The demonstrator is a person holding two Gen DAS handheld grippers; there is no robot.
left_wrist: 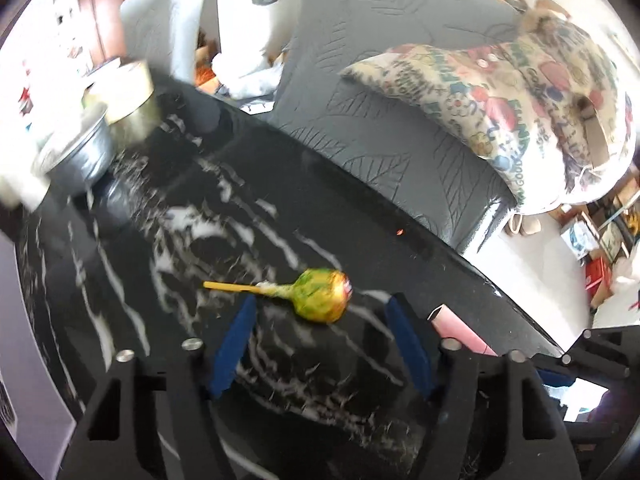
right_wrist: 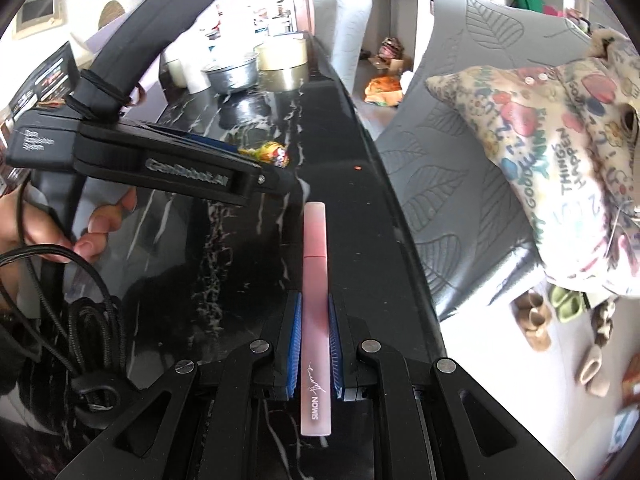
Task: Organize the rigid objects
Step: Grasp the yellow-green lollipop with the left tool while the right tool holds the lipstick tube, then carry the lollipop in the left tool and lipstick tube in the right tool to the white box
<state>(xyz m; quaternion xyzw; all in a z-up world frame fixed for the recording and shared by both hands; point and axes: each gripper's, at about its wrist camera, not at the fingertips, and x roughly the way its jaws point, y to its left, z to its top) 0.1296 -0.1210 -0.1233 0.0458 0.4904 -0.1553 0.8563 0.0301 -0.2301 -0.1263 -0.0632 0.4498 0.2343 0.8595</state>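
Observation:
A lollipop [left_wrist: 320, 294] in a green and yellow wrapper lies on the black marble table [left_wrist: 160, 208], its yellow stick pointing left. My left gripper [left_wrist: 320, 312] is open, its blue pads on either side just short of the lollipop. My right gripper [right_wrist: 314, 304] is shut on a pink lip-gloss tube [right_wrist: 315, 280], held lengthwise just above the table. The tube's end shows in the left wrist view [left_wrist: 460, 330]. The left gripper [right_wrist: 276, 176] and the lollipop [right_wrist: 274, 152] also show in the right wrist view.
At the table's far end stand a metal bowl [left_wrist: 76, 156], a tape roll [left_wrist: 128, 100] and a white cup [right_wrist: 196, 68]. A grey chair [left_wrist: 400, 128] with a printed cushion [left_wrist: 520, 112] stands by the table's right edge. Cables [right_wrist: 80, 312] hang at left.

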